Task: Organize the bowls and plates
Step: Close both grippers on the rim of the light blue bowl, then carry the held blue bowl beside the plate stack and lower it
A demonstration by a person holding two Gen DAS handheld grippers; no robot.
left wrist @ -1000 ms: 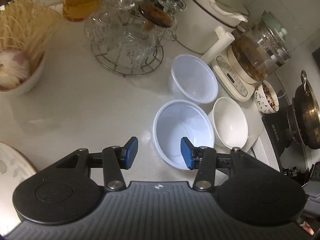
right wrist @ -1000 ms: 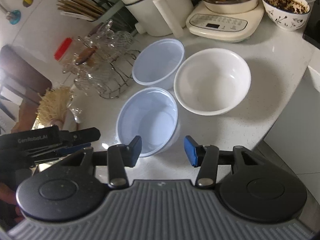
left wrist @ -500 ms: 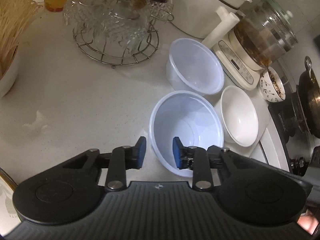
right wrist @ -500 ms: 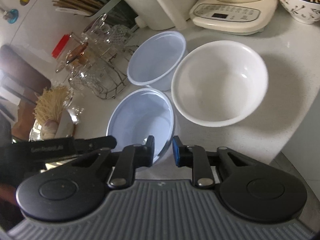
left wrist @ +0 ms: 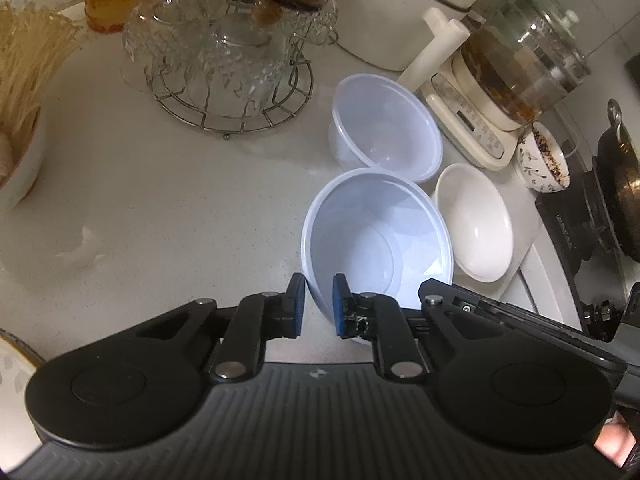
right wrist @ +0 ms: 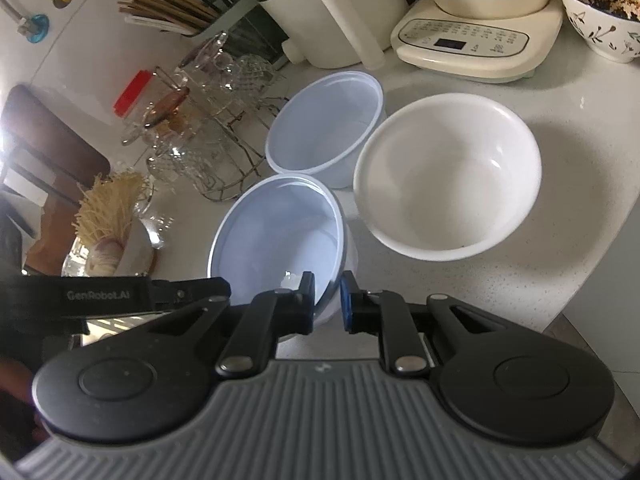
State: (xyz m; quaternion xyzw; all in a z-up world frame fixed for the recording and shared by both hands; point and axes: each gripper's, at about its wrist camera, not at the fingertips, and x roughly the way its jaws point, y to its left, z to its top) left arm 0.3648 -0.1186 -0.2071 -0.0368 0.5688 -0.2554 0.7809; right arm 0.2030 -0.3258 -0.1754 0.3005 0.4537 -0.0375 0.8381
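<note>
On the far left of the bench (left wrist: 168, 208) stands a white bowl of pale noodle-like strands (left wrist: 24, 60), cut off by the frame edge so its contents are hard to name. Next comes a round wire rack (left wrist: 236, 100) stacked with cut-glass cups, parked well clear of the working area.

The left tool (left wrist: 319, 306) sits at the near rim of the near plastic bowl (left wrist: 376, 240); its jaws are closing, one blue pad outside the wall and one inside, with the thin rim between them. The right tool (right wrist: 327, 300) is clamped on the same bowl's rim from the other side, one finger inside, one outside. Pinching the wall at two points looks chosen to lift a light, flexible bowl without tipping it, probably to nest it.

Just behind it, rims almost touching, stands the far plastic bowl (left wrist: 386, 132), the likely place for stacking. To the right, just beside both, rests the white ceramic bowl (right wrist: 448, 176), empty. Behind them are a white kettle (right wrist: 324, 4) and a glass tea maker on its cream base (right wrist: 476, 40), then a patterned bowl (right wrist: 600, 4) holding dark bits I cannot identify.

Hidden points: each tool's body covers the bowl's nearest wall, so whether the base is off the bench cannot be told. A small white glint (right wrist: 292, 279) by the right tool's inner finger is unclear.
</note>
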